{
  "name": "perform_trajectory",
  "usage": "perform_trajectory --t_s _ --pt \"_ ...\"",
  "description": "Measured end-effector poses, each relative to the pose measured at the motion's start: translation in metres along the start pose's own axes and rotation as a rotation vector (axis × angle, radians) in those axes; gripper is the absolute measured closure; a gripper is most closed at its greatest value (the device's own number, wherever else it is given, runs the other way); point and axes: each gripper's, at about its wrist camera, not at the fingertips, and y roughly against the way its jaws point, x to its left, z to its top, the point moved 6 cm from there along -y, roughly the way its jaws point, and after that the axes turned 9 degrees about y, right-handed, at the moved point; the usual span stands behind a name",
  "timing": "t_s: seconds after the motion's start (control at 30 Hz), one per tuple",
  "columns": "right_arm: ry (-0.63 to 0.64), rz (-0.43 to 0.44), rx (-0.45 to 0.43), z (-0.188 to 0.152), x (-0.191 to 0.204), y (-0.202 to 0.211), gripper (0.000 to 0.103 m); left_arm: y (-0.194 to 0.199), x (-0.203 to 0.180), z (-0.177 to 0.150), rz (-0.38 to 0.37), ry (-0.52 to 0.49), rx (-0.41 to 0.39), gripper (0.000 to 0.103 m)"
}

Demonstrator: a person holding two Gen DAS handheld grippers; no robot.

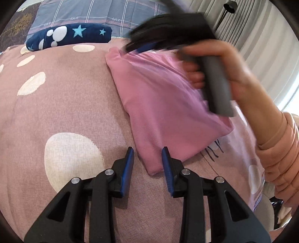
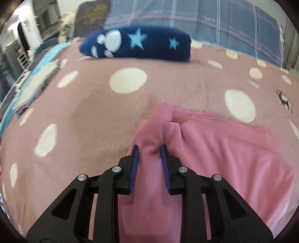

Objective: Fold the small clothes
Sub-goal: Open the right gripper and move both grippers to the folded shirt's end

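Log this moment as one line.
left gripper: open, at pink garment corner | right gripper: shut on pink garment fold | surface: spotted bedspread

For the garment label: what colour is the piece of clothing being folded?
Plain pink garment, no print visible; clearest in the left wrist view.

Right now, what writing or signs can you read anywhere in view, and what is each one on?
"love" in white script, repeated along the stripes of the grey checked bedding.
Small print along the edge of the pale cloth at the right: too small to read.
Small marks on the checked bedding in the right wrist view: too blurred to read.
Nothing written on the pink garment.
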Motion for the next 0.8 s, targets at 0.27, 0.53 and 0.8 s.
perform_trajectory --t_s 0.27,0.53,0.8 --pt "-0.27 -0.183 -0.111 -0.037 -0.155 0.095 0.056 0.014 -0.004 0.035 0.007 0.018 -0.015 0.07" --pt "-0.399 0.06 -0.074 -0.075 -0.17 0.055 0.067 -0.027 0.024 0.104 0.127 0.093 -0.026 0.07" --pt "-0.253 -0.014 -0.341 -0.04 -0.145 0.114 0.097 -0.05 0.054 0.163 0.183 0.184 -0.068 0.067"
